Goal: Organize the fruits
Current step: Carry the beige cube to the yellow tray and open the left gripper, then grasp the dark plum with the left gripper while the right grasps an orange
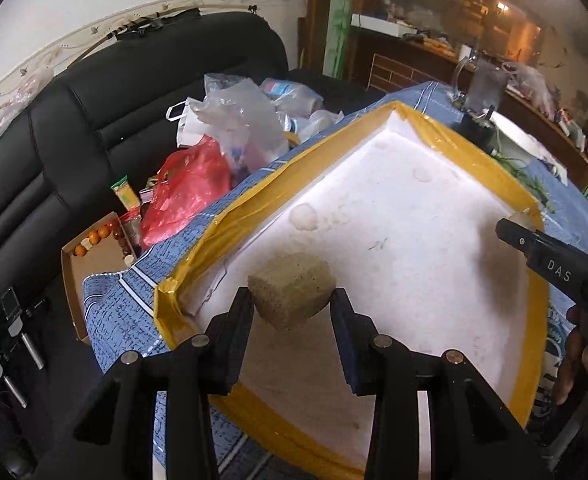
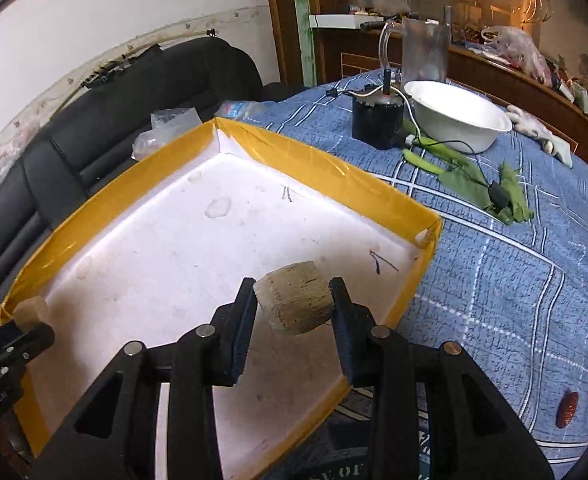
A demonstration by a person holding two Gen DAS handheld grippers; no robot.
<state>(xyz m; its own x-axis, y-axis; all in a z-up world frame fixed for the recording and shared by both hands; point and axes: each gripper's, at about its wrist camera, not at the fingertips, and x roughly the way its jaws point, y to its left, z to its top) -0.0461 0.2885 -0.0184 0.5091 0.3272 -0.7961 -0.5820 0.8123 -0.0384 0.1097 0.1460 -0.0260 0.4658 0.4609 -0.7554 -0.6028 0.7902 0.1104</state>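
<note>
Left gripper [image 1: 292,300] pinches a tan chunk [image 1: 292,294]; right gripper [image 2: 292,300] pinches a cork-like piece [image 2: 294,302]. Both hang over the white tray [image 2: 306,160]. Probably light, dry, crumbly fruit pieces, hard to confirm; clamp gently across flat sides.

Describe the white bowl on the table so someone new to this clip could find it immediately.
Start at the blue checked tablecloth, beyond the yellow-edged tray. At its far side the white bowl sits beside a black cylinder with wires, green leaves in front. It is the only round, white, open dish there.
</note>
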